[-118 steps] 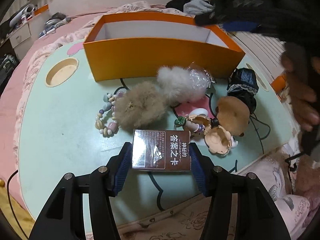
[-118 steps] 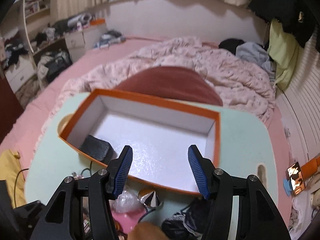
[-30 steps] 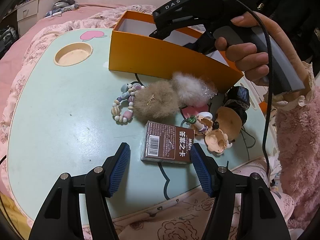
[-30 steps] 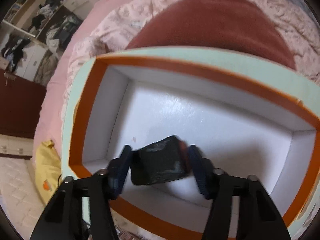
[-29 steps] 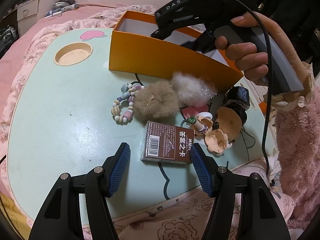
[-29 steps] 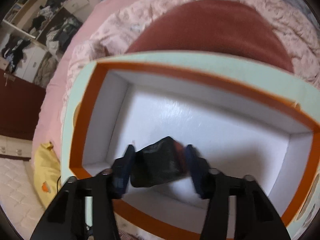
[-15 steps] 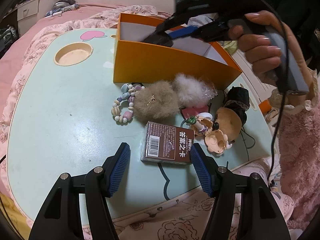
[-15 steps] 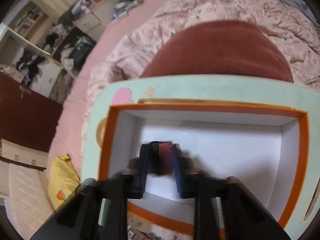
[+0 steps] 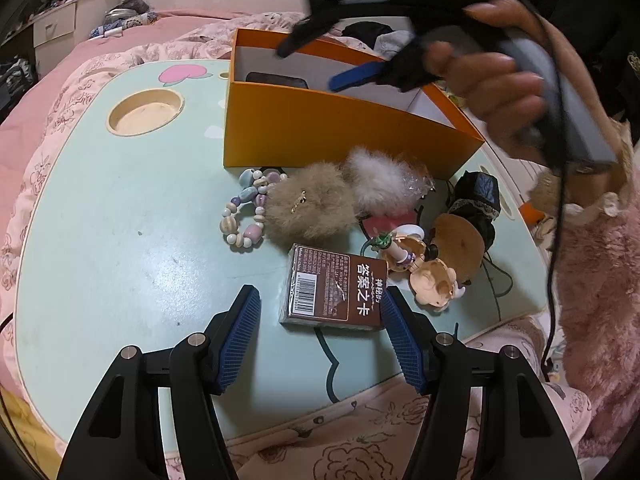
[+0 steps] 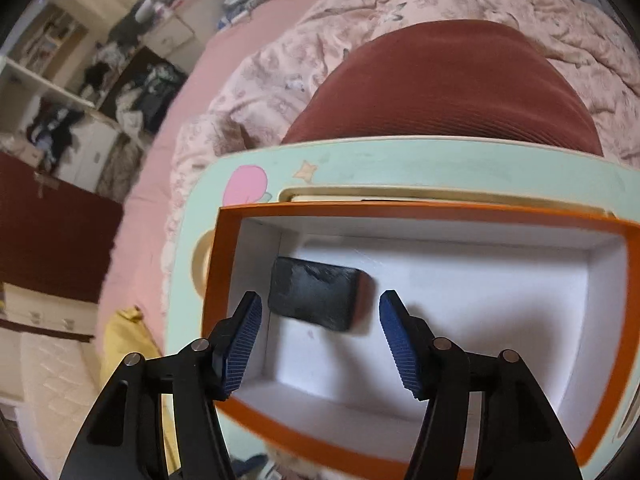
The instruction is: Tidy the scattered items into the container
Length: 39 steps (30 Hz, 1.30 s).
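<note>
1. Only the right wrist view looks straight down into the orange box [image 10: 224, 280]: its white floor holds one black pouch [image 10: 316, 300], lying flat near the left end wall and otherwise alone in there.
2. From the left wrist view the same orange box [image 9: 320, 136] shows mostly its outer wall, with just the top edge of the black pouch [image 9: 276, 79] peeking over the rim.
3. The right claw [image 10: 320, 332] hangs above the box, its jaws opening; the pouch lies below and between the blue pads, free of both.
4. In the left wrist view the right claw [image 9: 320, 62] is seen from outside, blurred, carried by a hand [image 9: 492, 92] in a fluffy pink sleeve [image 9: 592, 280].
5. The left claw [image 9: 320, 340] is parted and holds nothing, poised over the near edge of the mint table [image 9: 100, 220].
6. Still scattered in front of the box: a brown card box [image 9: 334, 294] between the left claw's pads but apart from them, a bead bracelet [image 9: 244, 212], a tan pompom [image 9: 308, 208], a white pompom [image 9: 380, 184], a doll [image 9: 432, 276] and a black lace bundle [image 9: 478, 196].
7. The card box carries a barcode and white Chinese writing, "答案之卡".
</note>
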Tool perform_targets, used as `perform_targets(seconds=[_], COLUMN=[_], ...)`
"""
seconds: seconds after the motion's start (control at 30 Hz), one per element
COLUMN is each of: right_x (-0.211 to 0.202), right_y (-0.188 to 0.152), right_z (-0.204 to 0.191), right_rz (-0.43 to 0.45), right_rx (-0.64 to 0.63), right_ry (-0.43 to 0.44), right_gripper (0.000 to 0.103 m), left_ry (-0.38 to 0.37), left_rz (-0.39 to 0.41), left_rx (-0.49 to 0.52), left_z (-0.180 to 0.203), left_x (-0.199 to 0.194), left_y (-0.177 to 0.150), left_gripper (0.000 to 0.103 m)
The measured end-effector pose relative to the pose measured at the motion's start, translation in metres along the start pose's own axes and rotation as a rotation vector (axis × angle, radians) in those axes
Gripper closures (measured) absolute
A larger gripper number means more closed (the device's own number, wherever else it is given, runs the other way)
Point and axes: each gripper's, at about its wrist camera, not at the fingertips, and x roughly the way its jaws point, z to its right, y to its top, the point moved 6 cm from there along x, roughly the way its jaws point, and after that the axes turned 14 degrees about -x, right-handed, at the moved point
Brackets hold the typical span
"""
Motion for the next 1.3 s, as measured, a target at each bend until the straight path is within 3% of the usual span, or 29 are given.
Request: perform_targets(seconds=[0.27, 0.43, 0.53, 0.67, 0.8, 0.9, 1.1, 1.3], right_x=[0.041, 0.036, 0.021, -0.031, -0.097, -0.119, -0.086, -0.052], right_y=[0.007, 0.005, 0.006, 0.001, -0.031, -0.076, -0.151, -0.158], right_z=[-0.020, -0.013, -0.004, 0.002, -0.014, -0.025, -0.015, 0.001], right_rz=[-0.107, -0.098, -0.043, 0.081, 0.196, 0.202, 0.105, 0.087], right_rx=[-0.120, -0.141, -0.126, -0.102, -0.193, -0.237, -0.228, -0.186], right_ry=[-0.153, -0.190, -0.199, -0.139, -0.123, -0.058, -0.054, -0.120], right_gripper=[0.039, 0.041, 0.041, 0.041, 0.041, 0.041, 0.041, 0.041], left_ry=[-0.008, -0.014, -0.015, -0.028, -0.054, -0.065, -0.069, -0.050], left_rz=[-0.003, -0.002, -0.002, 0.003, 0.023, 0.036, 0.042, 0.039], left_rx=[-0.009, -0.012, -0.014, -0.029, -0.042, -0.044, -0.058, -0.029], left_z=[-0.001, -0.001, -0.002, -0.002, -0.002, 0.000, 0.001, 0.007], left_x=[-0.001, -0.001, -0.001, -0.003, -0.007, -0.012, -0.011, -0.011], left_y=[-0.001, -0.001, -0.002, -0.003, 0.000, 0.002, 0.006, 0.003], left_gripper=[0.039, 0.039, 0.039, 0.039, 0.039, 0.039, 0.039, 0.039])
